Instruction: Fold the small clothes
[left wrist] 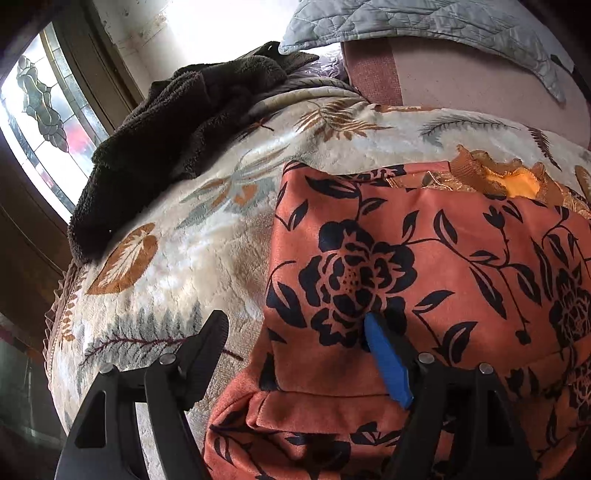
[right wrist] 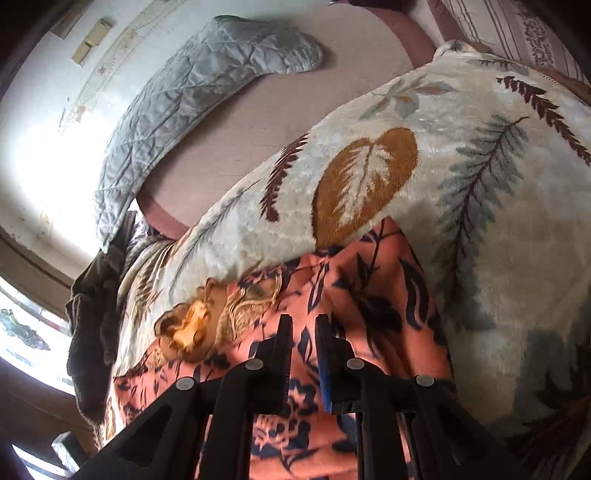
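Observation:
An orange garment with a dark floral print (left wrist: 424,266) lies folded on a cream leaf-patterned blanket (left wrist: 207,236). Its gold ruffled collar (left wrist: 495,177) shows at the far edge. My left gripper (left wrist: 295,328) is open, its jaws wide apart over the garment's left edge, one finger over the blanket and the blue-padded finger (left wrist: 388,362) on the fabric. In the right wrist view my right gripper (right wrist: 303,328) hovers over the same garment (right wrist: 369,295) with jaws nearly together and only a narrow gap; I see no fabric between them. The collar (right wrist: 195,325) lies to its left.
A dark brown fleece (left wrist: 177,136) lies heaped at the blanket's far left, near a stained-glass window (left wrist: 44,118). A grey quilted pillow (left wrist: 424,26) and a pink mattress (left wrist: 461,81) lie beyond. The pillow also shows in the right wrist view (right wrist: 192,85).

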The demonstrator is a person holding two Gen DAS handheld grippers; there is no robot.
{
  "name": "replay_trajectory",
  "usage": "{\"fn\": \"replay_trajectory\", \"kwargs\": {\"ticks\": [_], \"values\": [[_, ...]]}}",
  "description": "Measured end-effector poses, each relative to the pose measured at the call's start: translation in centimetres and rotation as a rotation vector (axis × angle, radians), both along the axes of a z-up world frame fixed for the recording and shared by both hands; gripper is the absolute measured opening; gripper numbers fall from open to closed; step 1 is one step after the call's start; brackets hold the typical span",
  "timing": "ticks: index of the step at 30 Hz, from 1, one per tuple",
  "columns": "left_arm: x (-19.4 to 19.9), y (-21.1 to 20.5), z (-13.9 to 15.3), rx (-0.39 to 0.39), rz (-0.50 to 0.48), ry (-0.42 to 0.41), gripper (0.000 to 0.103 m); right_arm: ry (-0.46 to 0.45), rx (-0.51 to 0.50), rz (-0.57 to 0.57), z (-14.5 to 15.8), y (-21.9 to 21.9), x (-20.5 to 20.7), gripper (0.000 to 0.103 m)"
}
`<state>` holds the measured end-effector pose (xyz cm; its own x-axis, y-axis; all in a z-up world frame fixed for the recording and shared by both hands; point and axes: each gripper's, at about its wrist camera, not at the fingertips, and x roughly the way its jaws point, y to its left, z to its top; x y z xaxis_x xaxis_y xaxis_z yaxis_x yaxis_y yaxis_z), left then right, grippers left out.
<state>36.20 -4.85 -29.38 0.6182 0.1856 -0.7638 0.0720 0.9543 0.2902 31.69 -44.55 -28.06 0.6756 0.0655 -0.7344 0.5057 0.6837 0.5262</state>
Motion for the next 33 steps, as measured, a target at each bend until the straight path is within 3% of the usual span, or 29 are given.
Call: {"fn": "replay_trajectory", "kwargs": {"ticks": [2,5,8,9,11,14,18,24,33], "values": [[0.0,0.1,0.3,-0.025,-0.002,-0.011,0.077,0.094,0.052,0.042,-2.4,-0.6,2.2,0.017],[0.2,0.4,0.9,-0.051,0.005,-0.032,0.077,0.080,0.057,0.036,-1.6,-0.3,2.0,0.018],[0.8,0.2,0.1,-0.043,0.016,0.014,0.081,0.023,0.059,0.094,0.3,0.8,1.1,0.020],[1.0,0.1,-0.4,-0.029,0.015,0.027,0.083,0.036,0.047,0.110,0.2,1.4,0.9,0.024],[0.7,-0.3,-0.3,0.004,0.012,0.004,0.085,0.129,0.038,0.160,-1.1,2.5,1.0,0.043],[0.2,-0.2,0.3,-0.010,-0.001,0.003,0.085,0.118,-0.028,0.182,-0.5,3.5,-0.8,0.047],[-2.4,-0.1,3.4,-0.077,-0.043,-0.085,0.085,0.016,0.007,0.175,2.7,4.1,-5.1,0.047],[-8.9,0.8,8.4,-0.136,-0.102,-0.220,0.085,-0.119,-0.103,0.141,7.4,5.7,-14.1,0.058],[-18.0,4.2,12.7,-0.250,-0.087,-0.271,0.086,-0.135,-0.182,0.153,10.0,7.0,-26.0,0.059]]}}
